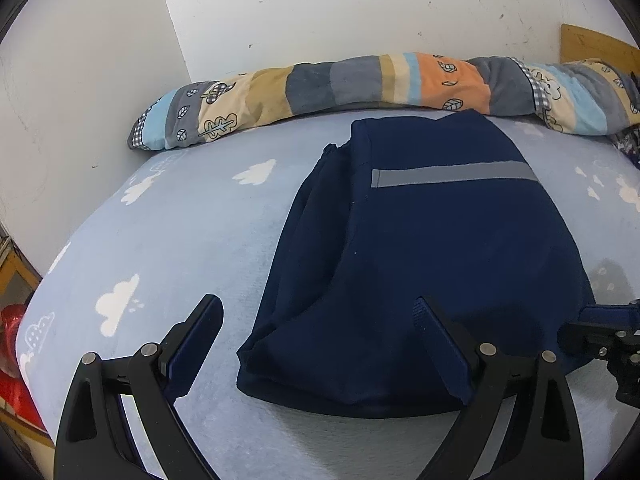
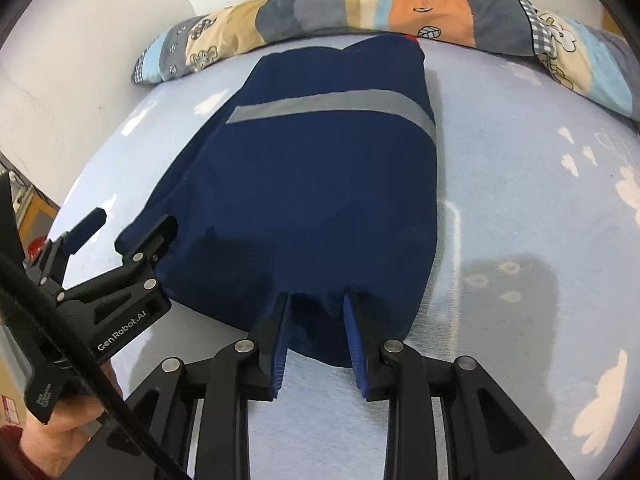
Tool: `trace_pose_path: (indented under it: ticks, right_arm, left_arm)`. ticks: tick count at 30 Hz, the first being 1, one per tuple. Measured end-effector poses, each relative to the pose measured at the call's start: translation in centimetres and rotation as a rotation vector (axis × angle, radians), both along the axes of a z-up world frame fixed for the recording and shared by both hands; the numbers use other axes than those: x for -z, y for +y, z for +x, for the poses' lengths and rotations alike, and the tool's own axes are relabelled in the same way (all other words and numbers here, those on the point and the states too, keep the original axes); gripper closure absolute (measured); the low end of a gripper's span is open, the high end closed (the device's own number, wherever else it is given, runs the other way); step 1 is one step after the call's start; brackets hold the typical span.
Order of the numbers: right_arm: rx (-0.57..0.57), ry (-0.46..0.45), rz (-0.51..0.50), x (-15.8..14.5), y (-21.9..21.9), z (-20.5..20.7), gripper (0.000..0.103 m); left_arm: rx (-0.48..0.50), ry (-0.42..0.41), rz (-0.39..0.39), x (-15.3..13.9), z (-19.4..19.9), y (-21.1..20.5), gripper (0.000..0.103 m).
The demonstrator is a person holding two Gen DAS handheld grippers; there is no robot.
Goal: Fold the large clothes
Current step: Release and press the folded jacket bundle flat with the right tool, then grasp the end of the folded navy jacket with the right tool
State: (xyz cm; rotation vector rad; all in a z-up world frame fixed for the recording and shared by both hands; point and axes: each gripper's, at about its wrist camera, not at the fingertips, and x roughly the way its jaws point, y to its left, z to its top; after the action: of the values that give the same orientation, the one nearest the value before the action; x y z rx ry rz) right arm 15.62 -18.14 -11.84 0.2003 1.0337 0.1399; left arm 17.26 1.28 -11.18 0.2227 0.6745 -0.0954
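I see the left gripper (image 1: 316, 312) spread wide over the folded jacket's (image 1: 432, 248) near-left corner. The right gripper (image 2: 316, 308) straddles its near hem, jaws apart.

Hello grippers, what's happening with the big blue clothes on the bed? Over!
Left gripper open, jaws wide at near-left hem. Right gripper open, jaws straddling near edge. Folded navy garment with grey stripe lies flat on cloud-print sheet. Nothing in the way.

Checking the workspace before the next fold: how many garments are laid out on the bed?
1: a navy garment with a grey stripe, folded mid-bed, its near edge between the open right gripper fingers. A dark patterned scrap at the far right may be another.
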Motion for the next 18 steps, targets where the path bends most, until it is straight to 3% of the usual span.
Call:
trace_pose_path:
  ticks: [7, 10, 18]
  right_arm:
    - [-0.005, -0.002, 0.029, -0.5, -0.1, 0.0, 0.066]
    - [0.002, -0.042, 0.055, -1.6, -0.4, -0.3, 0.066]
    - [0.028, -0.104, -0.014, -2.8, -0.6, -0.1, 0.066]
  left_arm:
    - [0.0, -0.024, 0.0, -0.3, -0.2, 0.1, 0.007]
    - [0.005, -0.026, 0.007, -0.3, -0.2, 0.1, 0.007]
    - [0.019, -0.05, 0.013, -0.7, -0.5, -0.1, 0.007]
